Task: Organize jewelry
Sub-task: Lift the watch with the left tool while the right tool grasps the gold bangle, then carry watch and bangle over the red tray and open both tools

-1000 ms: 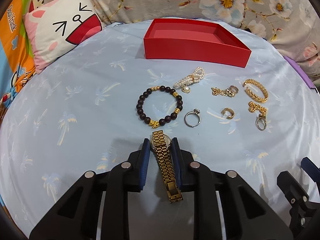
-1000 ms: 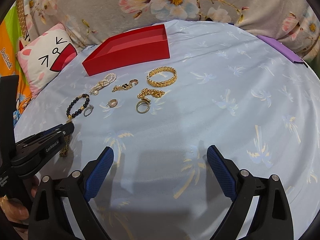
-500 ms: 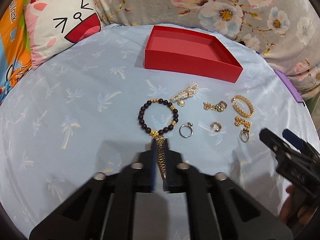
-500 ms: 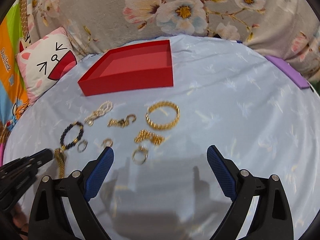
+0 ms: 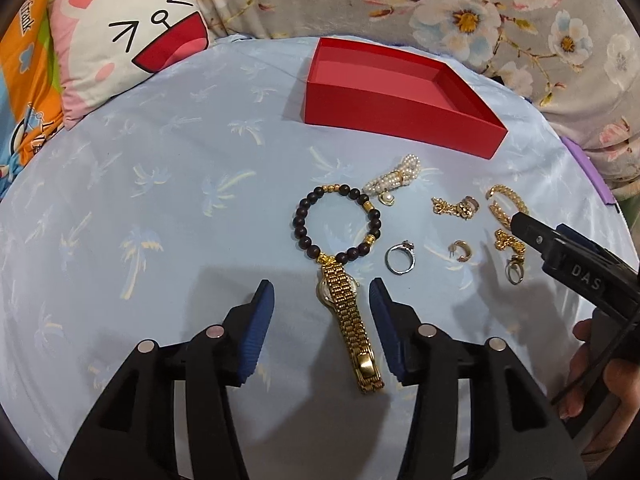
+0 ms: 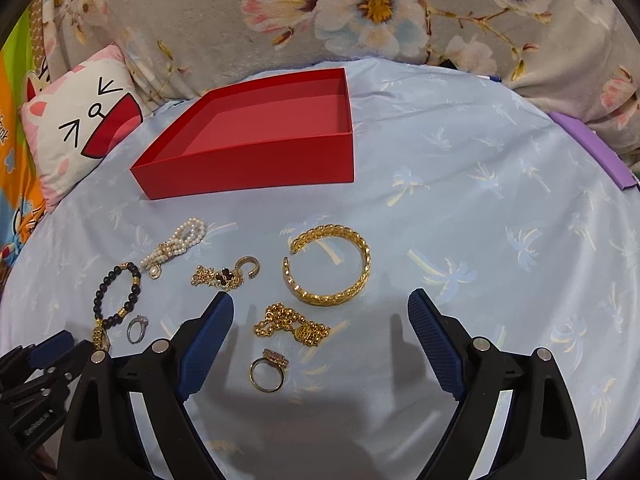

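Observation:
A gold watch lies on the blue sheet between the jaws of my left gripper, which is open around it without touching. Beyond it lie a dark bead bracelet, a silver ring and a pearl piece. My right gripper is open and empty above a gold chain and a gold ring. A gold bangle lies just ahead of it. The empty red box stands at the back.
A cartoon pillow lies at the back left and a floral blanket runs behind the box. A purple strip marks the right edge. The right gripper's body reaches over the jewelry in the left wrist view.
My left gripper was shut on the gold watch, then opened; the watch now lies flat on the sheet. My right gripper has moved forward over the gold chain and ring.

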